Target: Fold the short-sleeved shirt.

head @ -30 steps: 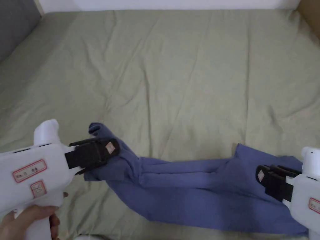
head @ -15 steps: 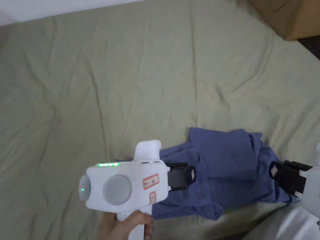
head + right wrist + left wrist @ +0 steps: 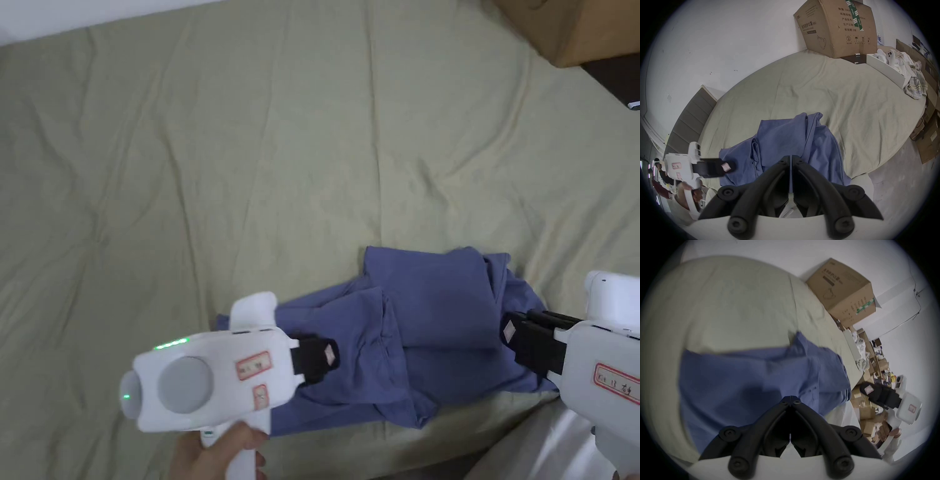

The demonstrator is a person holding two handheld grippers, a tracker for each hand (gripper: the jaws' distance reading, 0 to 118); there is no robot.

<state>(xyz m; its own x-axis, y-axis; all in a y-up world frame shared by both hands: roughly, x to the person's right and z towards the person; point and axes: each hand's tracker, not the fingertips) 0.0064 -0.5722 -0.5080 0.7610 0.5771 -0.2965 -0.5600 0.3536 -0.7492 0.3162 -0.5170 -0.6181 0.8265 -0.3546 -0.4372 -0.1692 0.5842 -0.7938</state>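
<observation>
The blue shirt [image 3: 425, 325] lies bunched in loose folds near the near edge of the green bed [image 3: 250, 156]. The left gripper [image 3: 330, 356] is over its left part, jaws together, nothing between them. The right gripper [image 3: 507, 331] is at its right edge, jaws closed, empty too. A cardboard box [image 3: 562, 31] stands far right.
</observation>
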